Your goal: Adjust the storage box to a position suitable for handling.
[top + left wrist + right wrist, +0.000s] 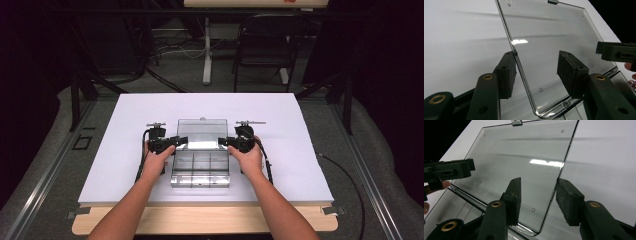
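Clear box (200, 170), long axis 6-to-12 o'clock; lid (202, 133) raised, latch end toward 12. Left gripper (176, 142) and right gripper (225, 142) straddle lid edges, jaws released.

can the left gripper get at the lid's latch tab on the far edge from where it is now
Probably yes. The left gripper straddles the side edge of the open clear lid with jaws open, not clamped. The latch tab sits on the far edge, with nothing between.
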